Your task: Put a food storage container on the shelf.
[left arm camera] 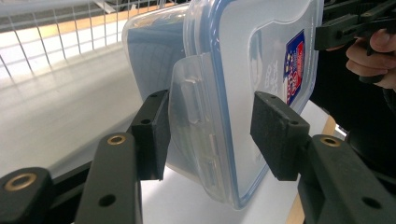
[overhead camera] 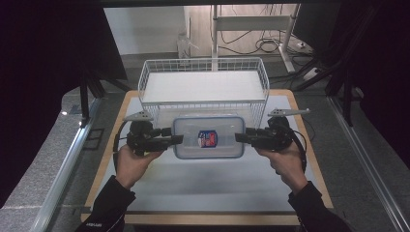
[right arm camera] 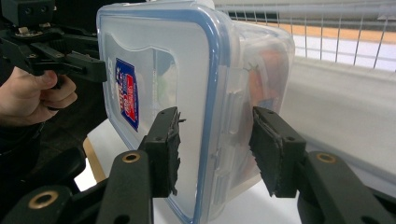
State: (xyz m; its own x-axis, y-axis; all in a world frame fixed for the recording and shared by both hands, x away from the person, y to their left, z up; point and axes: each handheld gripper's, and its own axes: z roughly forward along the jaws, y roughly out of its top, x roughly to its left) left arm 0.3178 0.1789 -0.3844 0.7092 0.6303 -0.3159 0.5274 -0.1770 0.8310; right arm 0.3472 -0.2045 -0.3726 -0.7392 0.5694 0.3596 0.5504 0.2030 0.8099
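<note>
A: High view: one white wire basket on the table, one clear plastic lidded box with blue seal held just before it.

B: Left gripper and right gripper each clamp an end. Probably mid-carry; next, level over the rim.

High view: overhead from the person's side, facing forward and down. Gripper views: close, facing inward from opposite ends; all sharing the lidded container.
</note>
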